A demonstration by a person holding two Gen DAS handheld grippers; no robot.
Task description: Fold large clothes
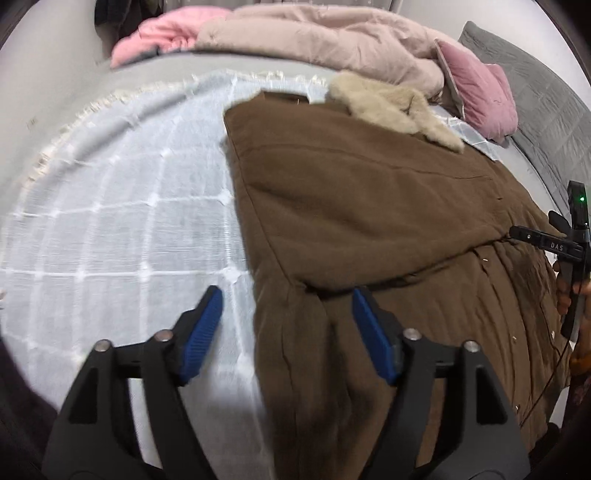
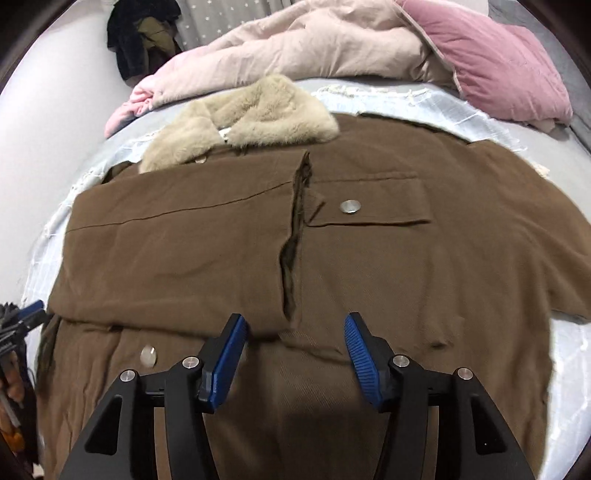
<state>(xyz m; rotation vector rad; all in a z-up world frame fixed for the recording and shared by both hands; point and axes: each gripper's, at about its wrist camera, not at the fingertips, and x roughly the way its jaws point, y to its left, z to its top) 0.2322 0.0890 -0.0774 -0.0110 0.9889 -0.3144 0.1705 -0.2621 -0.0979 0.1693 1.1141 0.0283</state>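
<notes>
A large brown coat (image 1: 369, 206) with a beige fur collar (image 1: 391, 107) lies flat on a pale blue checked cloth (image 1: 122, 206) on the bed. One sleeve is folded across its front (image 2: 177, 251). My left gripper (image 1: 286, 310) is open and empty, over the coat's left edge. My right gripper (image 2: 295, 336) is open and empty, just above the coat's middle, below the folded sleeve's cuff. The right gripper also shows at the right edge of the left wrist view (image 1: 569, 243). The coat (image 2: 406, 280) and its collar (image 2: 251, 118) fill the right wrist view.
A beige and pink duvet (image 2: 314, 40) is heaped at the far side of the bed. A pink pillow (image 2: 502, 55) lies at the far right. Dark clothes (image 2: 140, 33) hang at the back left. A grey quilted headboard (image 1: 543, 107) is on the right.
</notes>
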